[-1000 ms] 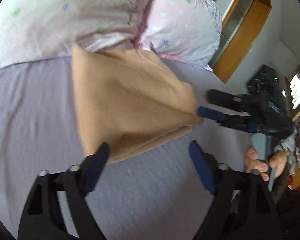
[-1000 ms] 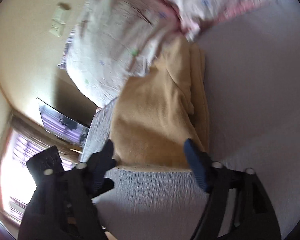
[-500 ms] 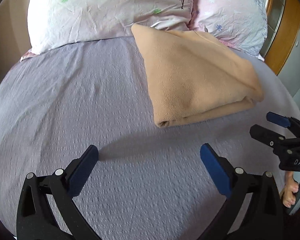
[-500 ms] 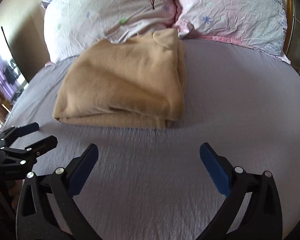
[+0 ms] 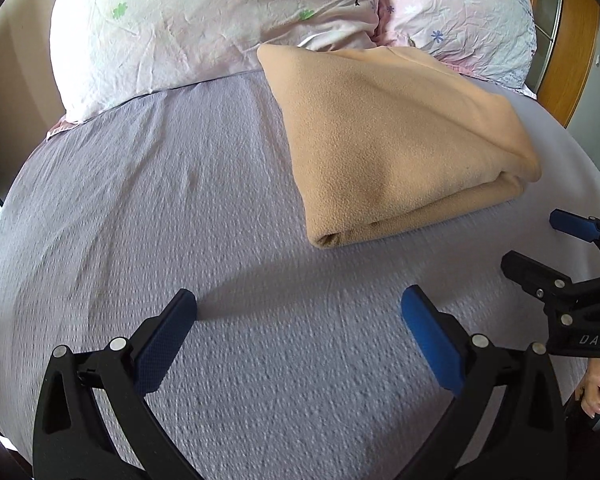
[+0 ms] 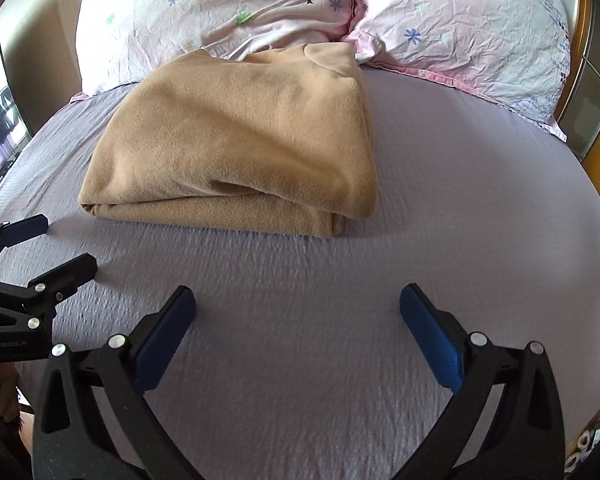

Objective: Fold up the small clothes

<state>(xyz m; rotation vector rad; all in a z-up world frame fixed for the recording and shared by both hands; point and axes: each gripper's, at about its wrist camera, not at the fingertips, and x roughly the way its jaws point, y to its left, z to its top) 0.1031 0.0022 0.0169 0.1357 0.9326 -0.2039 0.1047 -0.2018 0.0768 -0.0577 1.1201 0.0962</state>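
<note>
Folded tan fleece garment [image 5: 396,136] lies against floral pillows [image 5: 204,20]; bare lavender bed sheet [image 5: 148,200] around. Left hand-held gripper [image 5: 298,312], right hand-held gripper [image 6: 296,308] both wide, empty, well short of the fold edge.

Fleece [image 6: 236,136] showing plain tan, no pattern. Bedsheet [image 5: 140,208] showing pale lilac-grey, fine woven texture. Left pillow [image 5: 204,12] showing white-pink, scattered with blue and green flowers, dark tree print. Right pillow [image 6: 472,24] showing pale pink, blue flowers, pink edging. Left gripper [image 5: 298,306] showing black frame, blue pads, silver rivets. Right gripper [image 6: 297,304] showing same black and blue, with silver rivets too. Headboard [image 5: 564,48] showing orange-brown wood. Wall [image 6: 32,8] showing beige.
</note>
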